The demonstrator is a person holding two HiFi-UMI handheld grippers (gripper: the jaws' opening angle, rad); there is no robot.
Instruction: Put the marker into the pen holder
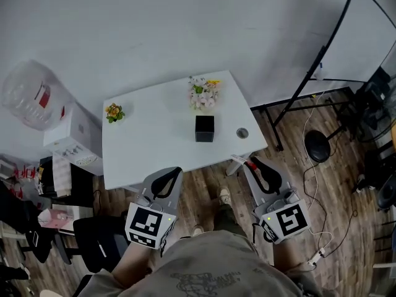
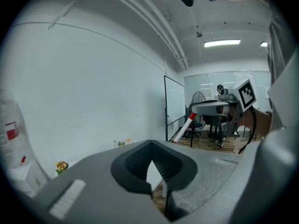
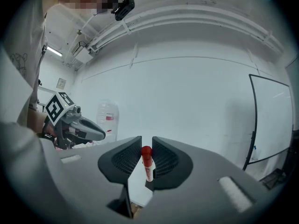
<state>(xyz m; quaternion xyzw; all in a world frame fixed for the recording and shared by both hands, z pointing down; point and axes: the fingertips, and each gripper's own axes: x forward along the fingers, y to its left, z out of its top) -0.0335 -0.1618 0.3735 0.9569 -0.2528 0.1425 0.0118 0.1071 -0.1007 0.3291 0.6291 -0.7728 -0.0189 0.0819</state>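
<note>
Desk (image 1: 154, 142) first: white and broad, it lies ahead of both tools, and neither one is over it yet. Left tool (image 1: 174, 171) hangs just short of the near edge, jaws closed together with nothing between them, so it has no visible part in the job. Right tool (image 1: 248, 162) sits at the desk's near right corner, and its jaws are drawn in narrow, clamped on the marker.

The pen holder (image 1: 205, 128), a black cube, stands on the desk forward and to the left of the right tool's tips, well apart from them. From the left tool it is ahead and a little to the right. Its mouth faces up, though I can't see inside from here.

Smallest of all is the marker (image 3: 146, 164). It is pinched between the right tool's pads up near its red cap, with the white barrel running out below the jaws.

Where does that leave things? The pick-up looks done and the grasp looks sound. What remains is the carry forward and left across the desk, lining the barrel up over the holder's mouth, then lowering it and letting go. By my reading the delivery half is all to come.
</note>
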